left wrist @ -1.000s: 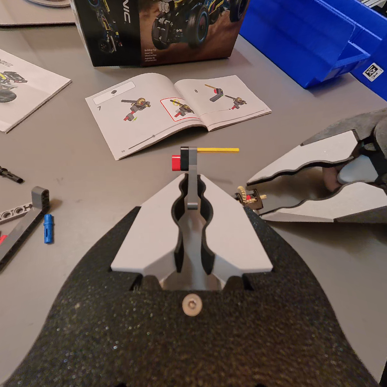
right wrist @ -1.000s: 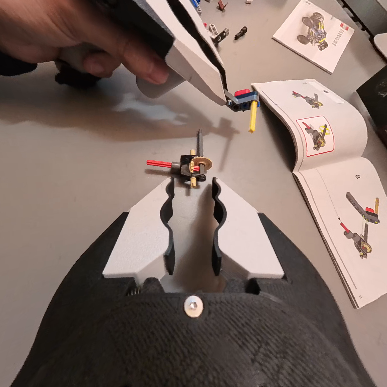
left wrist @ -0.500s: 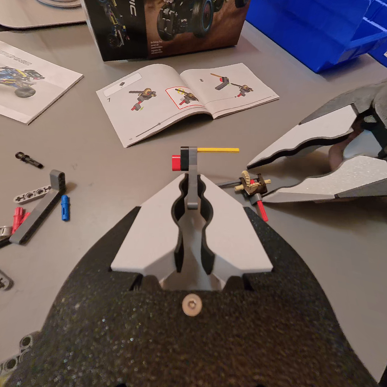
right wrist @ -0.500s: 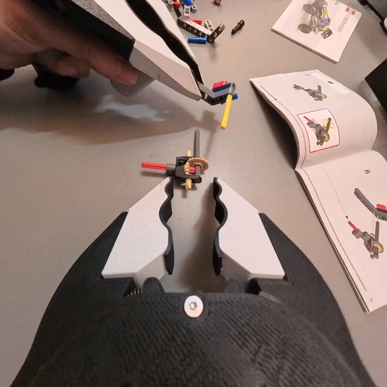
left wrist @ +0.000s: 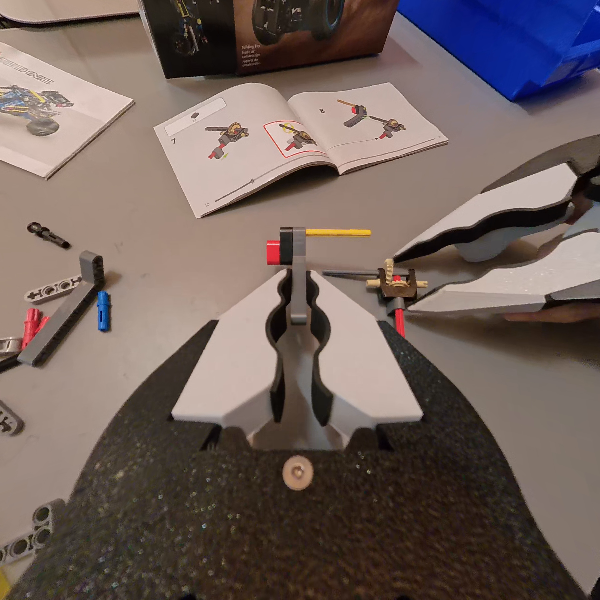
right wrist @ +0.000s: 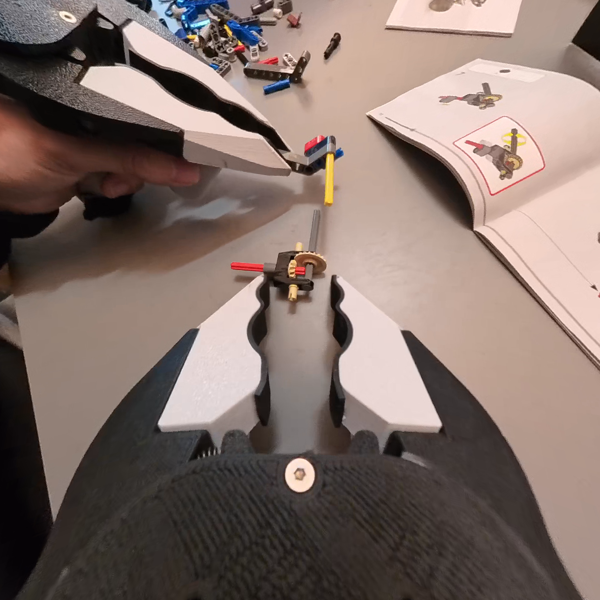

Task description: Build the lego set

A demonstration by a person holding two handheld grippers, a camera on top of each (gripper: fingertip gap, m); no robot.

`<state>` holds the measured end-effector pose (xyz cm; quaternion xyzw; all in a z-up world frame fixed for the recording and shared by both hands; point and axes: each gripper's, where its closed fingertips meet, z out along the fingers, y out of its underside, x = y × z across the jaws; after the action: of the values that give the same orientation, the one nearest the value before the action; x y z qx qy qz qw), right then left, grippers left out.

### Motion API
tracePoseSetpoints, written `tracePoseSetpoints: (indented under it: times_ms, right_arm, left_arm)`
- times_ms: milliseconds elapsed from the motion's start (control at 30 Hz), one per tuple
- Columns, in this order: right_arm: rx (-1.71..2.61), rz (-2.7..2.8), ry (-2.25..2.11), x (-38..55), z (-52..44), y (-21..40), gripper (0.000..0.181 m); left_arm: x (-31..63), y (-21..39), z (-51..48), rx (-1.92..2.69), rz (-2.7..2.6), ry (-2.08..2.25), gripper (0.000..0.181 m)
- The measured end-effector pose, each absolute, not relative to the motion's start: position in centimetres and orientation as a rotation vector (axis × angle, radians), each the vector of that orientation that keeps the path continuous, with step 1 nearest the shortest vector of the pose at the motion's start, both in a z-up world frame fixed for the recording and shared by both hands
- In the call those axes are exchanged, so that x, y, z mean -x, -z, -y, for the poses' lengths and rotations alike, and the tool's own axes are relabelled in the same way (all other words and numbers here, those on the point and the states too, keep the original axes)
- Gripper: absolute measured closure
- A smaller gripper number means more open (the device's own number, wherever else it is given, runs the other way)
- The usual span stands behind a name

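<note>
My left gripper (left wrist: pixel 298 276) clamps a bent grey lego beam carrying a yellow axle (left wrist: pixel 298 259) above the grey table (left wrist: pixel 194 253), while my right gripper (right wrist: pixel 300 281) gapes around the black gear assembly (right wrist: pixel 293 268) lying mid-table.

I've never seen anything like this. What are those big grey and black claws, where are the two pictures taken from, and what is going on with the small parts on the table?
The claws are hand-held two-finger grippers, one in each of a person's hands. Each carries a camera looking along its fingers, so each picture is one gripper's own view.

The left gripper is shut on a grey bent beam carrying a yellow rod and a red piece. The right gripper is open, its fingers either side of a small gear assembly lying on the grey table.

Also there: an open instruction booklet, a closed manual, the set's box, a blue bin and loose pieces.
</note>
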<state>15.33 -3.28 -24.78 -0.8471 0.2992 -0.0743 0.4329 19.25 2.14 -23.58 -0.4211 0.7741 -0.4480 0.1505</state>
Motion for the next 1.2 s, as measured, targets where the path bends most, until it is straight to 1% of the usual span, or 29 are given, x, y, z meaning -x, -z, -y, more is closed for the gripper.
tracePoseSetpoints:
  times_ms: [167, 233, 400, 433, 500, 633, 800, 867, 1000, 1200]
  right_arm:
    - [2.164, -0.725, 0.222, -15.3, 2.7, 25.4, 0.147]
    - [2.178, -0.711, 0.247, -15.4, 2.7, 25.4, 0.151]
    - [2.187, -0.678, 0.232, -15.5, 2.9, 25.4, 0.153]
    - [2.196, -0.667, 0.246, -15.5, 3.0, 25.5, 0.159]
    - [2.208, -0.640, 0.258, -15.5, 3.0, 25.5, 0.159]
    - [2.209, -0.621, 0.238, -15.3, 3.0, 25.5, 0.159]
    - [2.221, -0.551, 0.187, -14.7, 3.0, 25.4, 0.159]
    - [2.233, -0.495, 0.167, -14.5, 3.2, 25.4, 0.156]
    - [2.200, -0.494, 0.125, -14.4, 3.9, 24.8, 0.142]
    - [2.128, -0.635, 0.173, -14.8, 3.7, 24.4, 0.144]
  left_arm:
    - [-19.3, 23.8, -2.2, 1.232, -2.234, 1.285, 0.175]
    - [-19.3, 23.8, -2.2, 1.233, -2.233, 1.286, 0.176]
    - [-19.3, 23.9, -2.1, 1.236, -2.246, 1.281, 0.175]
    - [-19.2, 24.0, -2.1, 1.239, -2.252, 1.283, 0.176]
    - [-19.0, 24.0, -1.8, 1.263, -2.267, 1.322, 0.176]
    - [-18.9, 23.2, -1.6, 1.401, -2.232, 1.528, 0.175]
    - [-18.4, 21.4, -1.1, 1.612, -2.123, 1.969, 0.176]
    - [-18.1, 20.7, -1.0, 1.652, -2.083, 2.108, 0.176]
    - [-17.7, 20.0, -0.9, 1.678, -2.050, 2.227, 0.176]
    - [-18.1, 20.7, -1.4, 1.668, -2.054, 2.126, 0.176]
